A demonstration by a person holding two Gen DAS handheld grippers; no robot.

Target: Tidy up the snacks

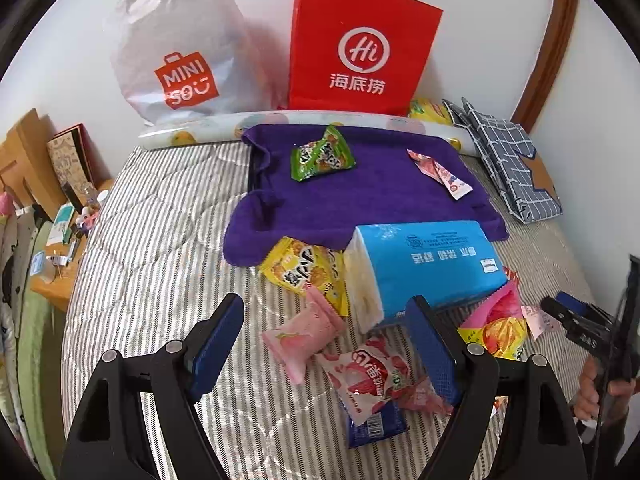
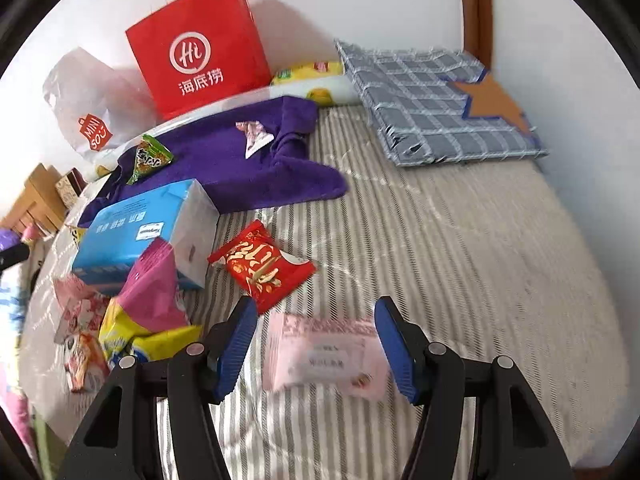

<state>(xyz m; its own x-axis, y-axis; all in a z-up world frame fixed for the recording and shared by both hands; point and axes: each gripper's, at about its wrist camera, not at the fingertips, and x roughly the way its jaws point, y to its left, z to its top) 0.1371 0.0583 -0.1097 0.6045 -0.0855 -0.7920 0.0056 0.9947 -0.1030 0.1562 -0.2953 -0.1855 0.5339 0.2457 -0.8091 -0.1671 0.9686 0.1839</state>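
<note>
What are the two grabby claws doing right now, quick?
Left gripper: jaws open, holding nothing, above the pink snack packets.
Right gripper: jaws open around a pale pink packet, not pressing it.

A home bedroom: a bed point(image 1: 160, 240) with a striped quilted cover fills the scene, shopping bags point(image 1: 360, 48) lean on the white wall behind it, and a cluttered wooden nightstand point(image 1: 60, 276) stands just beside it.

Striped quilt point(image 2: 440, 220) is soft matt cloth, purple towel point(image 1: 360, 196) looks fuzzy. Snack packets point(image 1: 320, 156) are shiny crinkly foil-plastic, red bag point(image 1: 360, 48) is smooth matt paper, tissue pack point(image 1: 432, 260) glossy plastic wrap.
</note>
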